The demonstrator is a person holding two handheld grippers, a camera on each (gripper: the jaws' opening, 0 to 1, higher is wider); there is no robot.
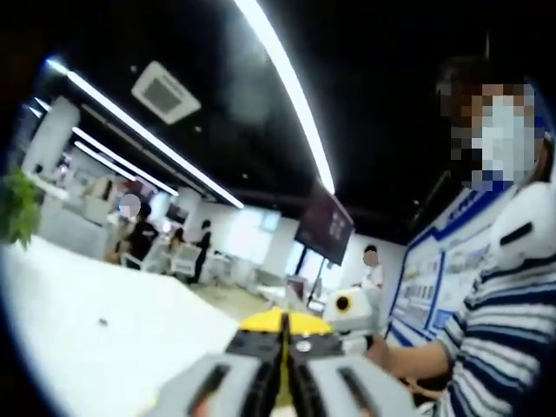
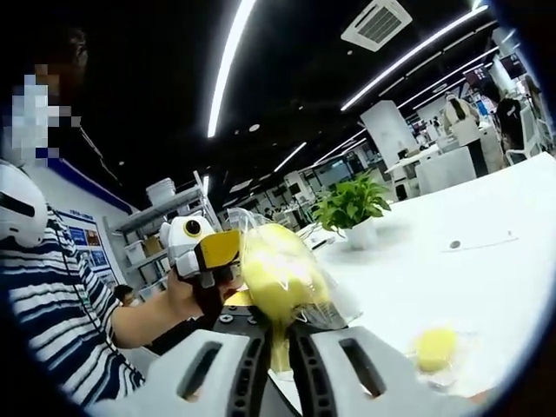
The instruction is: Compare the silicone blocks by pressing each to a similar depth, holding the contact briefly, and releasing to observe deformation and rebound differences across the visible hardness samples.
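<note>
Right gripper (image 2: 280, 352) clamping bagged yellow block (image 2: 276, 276); white table (image 2: 434, 261)

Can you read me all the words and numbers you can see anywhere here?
No text here can be read.
Blue and white wall posters: print too small and blurred.
Dark hanging screen: blurred, nothing legible.
Yellow silicone block in clear wrap, gripped by the right tool: no label visible.

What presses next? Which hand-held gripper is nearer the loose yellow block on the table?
Right. The loose block lies beside the right hand-held gripper; the left hand-held gripper sits beyond the wrapped block.
</note>
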